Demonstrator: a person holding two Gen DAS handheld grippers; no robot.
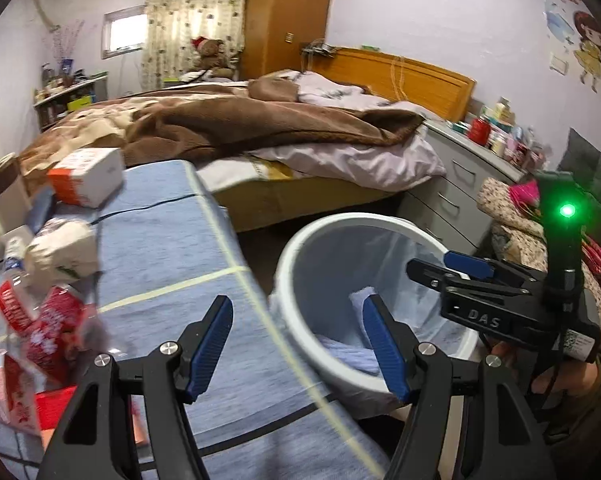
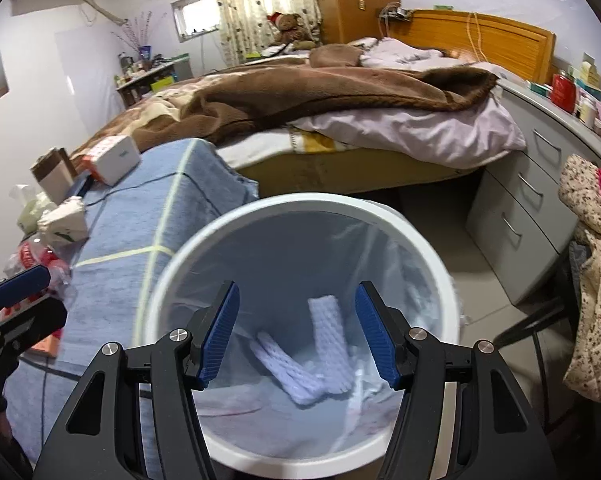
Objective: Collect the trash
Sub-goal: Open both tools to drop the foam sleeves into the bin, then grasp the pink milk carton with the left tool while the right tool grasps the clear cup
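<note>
Both tools are released and empty, the right tool (image 2: 296, 332) above the white bin (image 2: 428, 240) holding foam sleeves (image 2: 328, 336), the left tool (image 1: 296, 344) over the surface's (image 1: 160, 248) right edge.

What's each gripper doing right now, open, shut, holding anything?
Left gripper: open, empty, over the edge of the blue-covered table.
Right gripper: open, empty, above the bin, foam netting lying inside.

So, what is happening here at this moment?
A person is collecting trash with two handheld grippers. The right gripper is open and empty above the white trash bin, where white foam nets already lie in the liner. The left gripper is open too, over the edge of the blue-covered table. Red wrappers and a crumpled paper bag remain there.
</note>
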